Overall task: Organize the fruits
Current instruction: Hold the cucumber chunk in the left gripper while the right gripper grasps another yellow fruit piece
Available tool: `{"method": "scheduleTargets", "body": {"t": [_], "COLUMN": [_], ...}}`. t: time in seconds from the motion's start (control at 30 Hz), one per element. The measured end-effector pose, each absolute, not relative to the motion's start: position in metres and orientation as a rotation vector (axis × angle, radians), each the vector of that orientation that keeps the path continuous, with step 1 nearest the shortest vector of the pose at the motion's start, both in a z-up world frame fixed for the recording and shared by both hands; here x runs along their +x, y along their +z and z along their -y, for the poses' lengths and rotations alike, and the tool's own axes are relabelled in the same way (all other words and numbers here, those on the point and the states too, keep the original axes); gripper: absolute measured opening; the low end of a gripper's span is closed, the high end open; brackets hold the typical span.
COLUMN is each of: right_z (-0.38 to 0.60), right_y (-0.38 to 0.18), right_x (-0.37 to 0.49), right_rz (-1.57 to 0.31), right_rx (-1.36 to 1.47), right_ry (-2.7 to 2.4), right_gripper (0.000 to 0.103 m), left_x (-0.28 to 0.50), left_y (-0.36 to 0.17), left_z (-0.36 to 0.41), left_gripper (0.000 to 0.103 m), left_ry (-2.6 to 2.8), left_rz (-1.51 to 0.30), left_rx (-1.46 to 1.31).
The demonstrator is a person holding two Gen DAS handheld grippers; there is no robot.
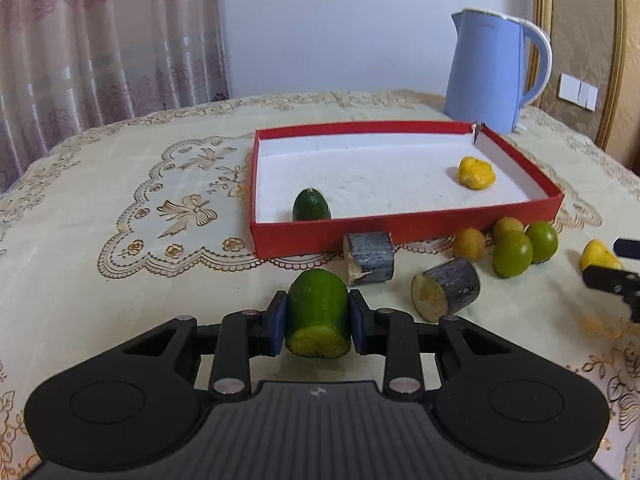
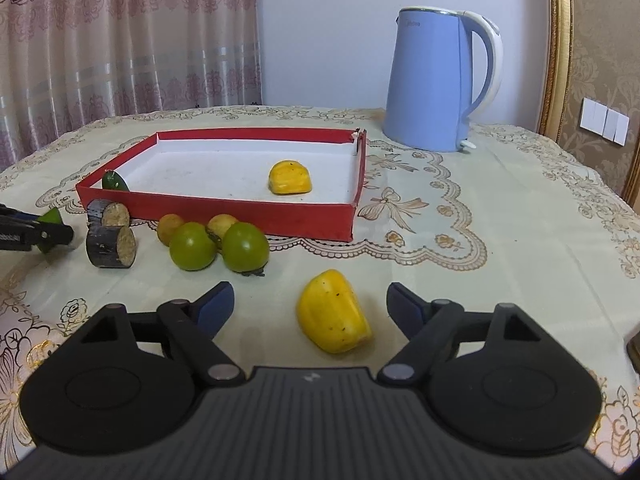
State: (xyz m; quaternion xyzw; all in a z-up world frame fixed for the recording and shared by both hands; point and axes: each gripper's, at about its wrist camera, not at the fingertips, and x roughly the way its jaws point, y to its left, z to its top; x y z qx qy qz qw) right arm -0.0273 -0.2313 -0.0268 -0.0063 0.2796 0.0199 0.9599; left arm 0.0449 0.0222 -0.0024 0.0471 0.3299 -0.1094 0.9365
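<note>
My left gripper [image 1: 318,314] is shut on a green cucumber piece [image 1: 318,312], held just in front of the red tray [image 1: 400,228]. The tray holds another green piece [image 1: 312,205] and a yellow piece [image 1: 476,173]. My right gripper [image 2: 310,304] is open around a yellow fruit piece [image 2: 334,312] lying on the tablecloth, its fingers apart from it on both sides. Two dark sugarcane pieces [image 2: 110,246], two green round fruits [image 2: 192,246] and two small yellow fruits [image 2: 170,229] lie in front of the tray [image 2: 248,212].
A blue electric kettle [image 2: 436,80] stands behind the tray at the back right. A cream embroidered tablecloth [image 2: 500,240] covers the table. Curtains hang at the back left; a gold-framed panel stands at the right.
</note>
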Motion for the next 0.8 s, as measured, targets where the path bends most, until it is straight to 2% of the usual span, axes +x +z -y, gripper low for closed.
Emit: {"method": "scheduleTargets", "body": {"t": [0.17, 0.33, 0.43, 0.47, 0.8], "right_z": [0.233, 0.235, 0.238, 0.24, 0.225], "right_y": [-0.03, -0.035, -0.035, -0.035, -0.028], "right_x": [-0.023, -0.018, -0.018, -0.019, -0.03], "right_rz": [-0.589, -0.622, -0.621, -0.621, -0.574], "right_rx": [-0.012, -0.005, -0.005, -0.004, -0.024], "right_ry": [0.046, 0.043, 0.015, 0.017, 0.038], "right_gripper": [0.077, 0.059, 0.039, 0.036, 0.033], "left_x": [0.036, 0.032, 0.031, 0.031, 0.031], "left_y": [0.0, 0.0, -0.002, -0.002, -0.001], "left_z": [-0.011, -0.004, -0.001, 0.0, 0.0], "left_gripper": [0.03, 0.03, 0.03, 0.03, 0.03], "left_ry": [-0.185, -0.192, -0.196, -0.195, -0.178], "left_rz": [-0.656, -0.666, -0.672, -0.673, -0.675], "left_rx": [0.115, 0.101, 0.106, 0.104, 0.094]}}
